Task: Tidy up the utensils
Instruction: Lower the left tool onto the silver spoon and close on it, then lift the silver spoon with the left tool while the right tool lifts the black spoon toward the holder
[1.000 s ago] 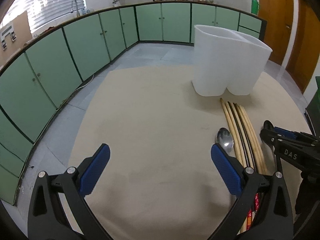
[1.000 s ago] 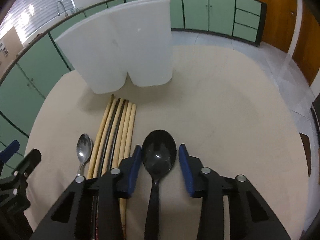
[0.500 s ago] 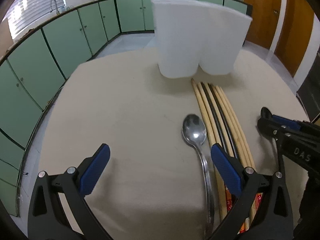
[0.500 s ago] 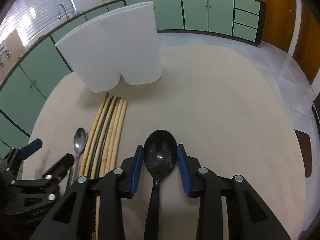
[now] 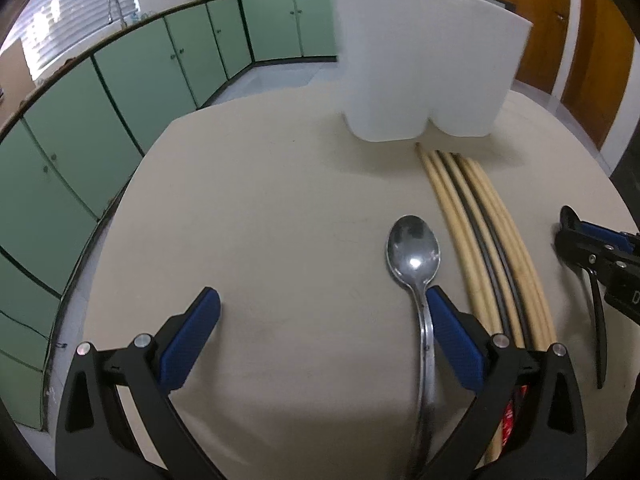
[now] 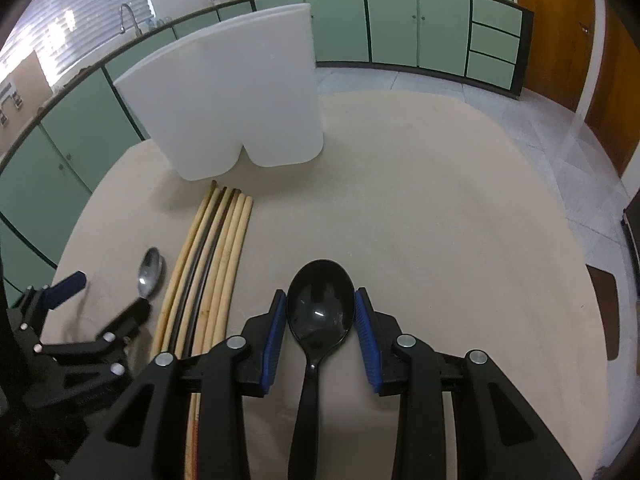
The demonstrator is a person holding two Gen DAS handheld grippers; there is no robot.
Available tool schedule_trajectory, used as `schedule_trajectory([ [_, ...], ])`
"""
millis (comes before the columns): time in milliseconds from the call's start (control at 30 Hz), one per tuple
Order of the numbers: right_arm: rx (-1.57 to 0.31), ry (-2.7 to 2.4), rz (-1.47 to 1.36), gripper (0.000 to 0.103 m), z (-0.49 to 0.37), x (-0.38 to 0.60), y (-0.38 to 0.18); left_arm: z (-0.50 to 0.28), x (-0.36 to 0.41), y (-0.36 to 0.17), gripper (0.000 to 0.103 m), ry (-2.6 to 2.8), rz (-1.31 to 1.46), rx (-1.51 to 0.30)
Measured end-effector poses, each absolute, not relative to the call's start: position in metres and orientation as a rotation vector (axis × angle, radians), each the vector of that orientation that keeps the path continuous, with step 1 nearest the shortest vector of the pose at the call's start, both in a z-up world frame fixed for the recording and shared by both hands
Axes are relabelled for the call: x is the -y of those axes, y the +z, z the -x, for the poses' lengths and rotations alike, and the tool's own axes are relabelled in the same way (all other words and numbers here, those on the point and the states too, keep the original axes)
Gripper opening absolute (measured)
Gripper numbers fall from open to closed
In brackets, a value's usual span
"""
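Nothing I can see is sorted yet. My right hand-held gripper (image 6: 320,322) pinches the black spoon (image 6: 320,308) on the counter (image 6: 440,220); my left hand-held gripper (image 5: 320,320) gapes wide by the metal spoon (image 5: 414,254). Chopsticks (image 5: 480,220) lie before the white holder (image 6: 240,100).

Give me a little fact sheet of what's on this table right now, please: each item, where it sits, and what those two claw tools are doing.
surface: beige table
container: white two-lobed holder, upright at the far side
chopsticks: bundle lying flat, tips towards the holder
metal spoon: lying left of the chopsticks, bowl up
black spoon: lying right of the chopsticks
left gripper: wide open, the metal spoon's handle just inside its right finger, not clamped
right gripper: blue pads hugging the black spoon's bowl on both sides; looks gripped
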State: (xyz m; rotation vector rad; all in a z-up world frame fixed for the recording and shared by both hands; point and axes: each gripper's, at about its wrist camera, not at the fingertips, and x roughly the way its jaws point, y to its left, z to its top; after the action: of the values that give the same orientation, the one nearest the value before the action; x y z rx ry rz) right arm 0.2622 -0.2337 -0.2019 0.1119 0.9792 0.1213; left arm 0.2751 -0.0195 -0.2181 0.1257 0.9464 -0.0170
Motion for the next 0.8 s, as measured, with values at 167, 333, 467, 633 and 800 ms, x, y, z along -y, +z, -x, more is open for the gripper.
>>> schedule_trajectory([
  [167,-0.982,0.119,-0.105,0.035,-0.265,0.232,-0.201,-0.275,0.022,-0.211,0.098,-0.038,-0.113,-0.945],
  [333,-0.987,0.123,-0.105,0.035,-0.269,0.233,-0.201,-0.281,0.036,-0.205,0.098,-0.052,-0.123,-0.932],
  [467,-0.998,0.129,-0.110,0.035,-0.271,0.235,-0.202,-0.292,0.041,-0.211,0.098,-0.038,-0.139,-0.955],
  [633,-1.009,0.124,-0.085,0.036,-0.278,0.229,-0.202,-0.296,0.039,-0.212,0.091,-0.049,-0.101,-0.972],
  [800,-1.008,0.116,-0.050,0.034,-0.278,0.222,-0.203,-0.300,0.038,-0.207,0.058,-0.110,-0.070,-0.974],
])
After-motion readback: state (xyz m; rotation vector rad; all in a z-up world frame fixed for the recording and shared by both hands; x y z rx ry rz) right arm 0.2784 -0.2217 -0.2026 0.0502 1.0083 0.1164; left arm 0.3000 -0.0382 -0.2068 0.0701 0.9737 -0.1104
